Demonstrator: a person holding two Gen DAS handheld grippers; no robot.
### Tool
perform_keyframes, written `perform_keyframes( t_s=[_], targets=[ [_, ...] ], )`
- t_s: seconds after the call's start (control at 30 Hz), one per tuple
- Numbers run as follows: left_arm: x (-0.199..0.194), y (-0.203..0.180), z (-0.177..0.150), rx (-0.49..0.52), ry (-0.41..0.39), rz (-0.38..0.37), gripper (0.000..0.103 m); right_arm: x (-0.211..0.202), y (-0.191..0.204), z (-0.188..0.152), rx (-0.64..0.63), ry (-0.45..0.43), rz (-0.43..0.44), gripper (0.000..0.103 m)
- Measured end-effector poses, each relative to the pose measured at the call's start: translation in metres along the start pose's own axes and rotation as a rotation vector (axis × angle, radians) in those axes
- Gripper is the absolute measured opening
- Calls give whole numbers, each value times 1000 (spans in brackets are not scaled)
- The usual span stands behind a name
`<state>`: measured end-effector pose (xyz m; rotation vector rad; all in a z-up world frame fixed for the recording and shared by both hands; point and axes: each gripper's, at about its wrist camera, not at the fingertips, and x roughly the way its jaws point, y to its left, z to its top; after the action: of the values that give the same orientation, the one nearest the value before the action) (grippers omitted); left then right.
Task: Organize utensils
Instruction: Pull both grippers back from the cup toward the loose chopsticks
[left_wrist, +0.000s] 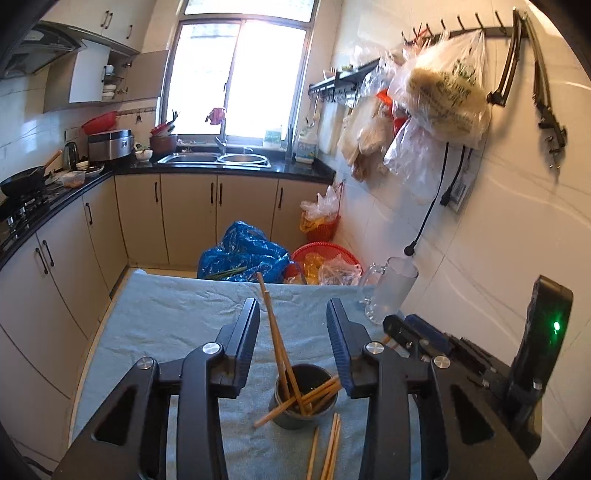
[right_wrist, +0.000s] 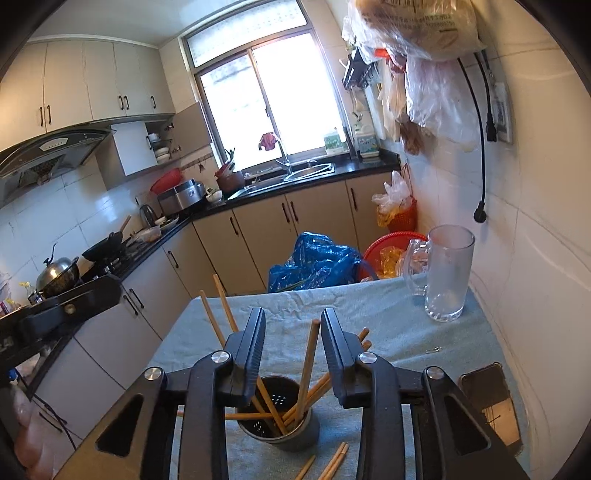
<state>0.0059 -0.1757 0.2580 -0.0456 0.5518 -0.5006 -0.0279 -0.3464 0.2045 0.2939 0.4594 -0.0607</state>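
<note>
Both jaw pairs stand apart, gripping nothing: the black ribbed left gripper (left_wrist: 293, 308) and the matching right gripper (right_wrist: 293, 314) hover above a small round dark metal cup with a perforated bottom (right_wrist: 279, 417), which stands near the close edge of the table under a wrinkled pale blue cloth (left_wrist: 177, 314). Slim wooden chopsticks (left_wrist: 277, 343) lean out of the cup at mixed angles, and more loose wooden chopsticks (left_wrist: 330, 448) lie flat on the cloth just beside it. A clear ribbed glass mug with a handle (right_wrist: 445, 273) stands upright at the far right corner.
</note>
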Motion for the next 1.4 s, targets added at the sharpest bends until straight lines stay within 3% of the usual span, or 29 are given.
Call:
perform_keyframes(
  t_s=[0.33,0.57,0.67,0.87,1.0,1.07,1.2,1.27,1.4],
  targets=[
    [-94,18,-54,14,-47,-28,53,-66,0,-8,-34,-14,-21,51],
    [-124,35,-120,46,7,-16,58,-111,-20,-40,-113,66,-89,59],
    [-118,42,-147,46,70,-22,58,-132,-36,-53,-146,96,-151,60],
    [-93,47,-188,45,180,1,58,-177,-71,-59,-290,140,-405,67],
    [-67,35,-209,71,246,-18,58,-204,-96,-59,-312,114,-524,80],
    [-52,24,-219,97,275,-36,58,-204,-105,-67,-290,129,-502,82],
    [-15,3,-241,156,358,-67,58,-174,-110,-100,-225,229,-379,82],
    [1,-3,-247,160,396,-82,50,-152,-109,-125,-171,289,-286,82],
    [37,-11,-252,144,467,-104,43,-107,-103,-169,-78,376,-151,81]
  ],
)
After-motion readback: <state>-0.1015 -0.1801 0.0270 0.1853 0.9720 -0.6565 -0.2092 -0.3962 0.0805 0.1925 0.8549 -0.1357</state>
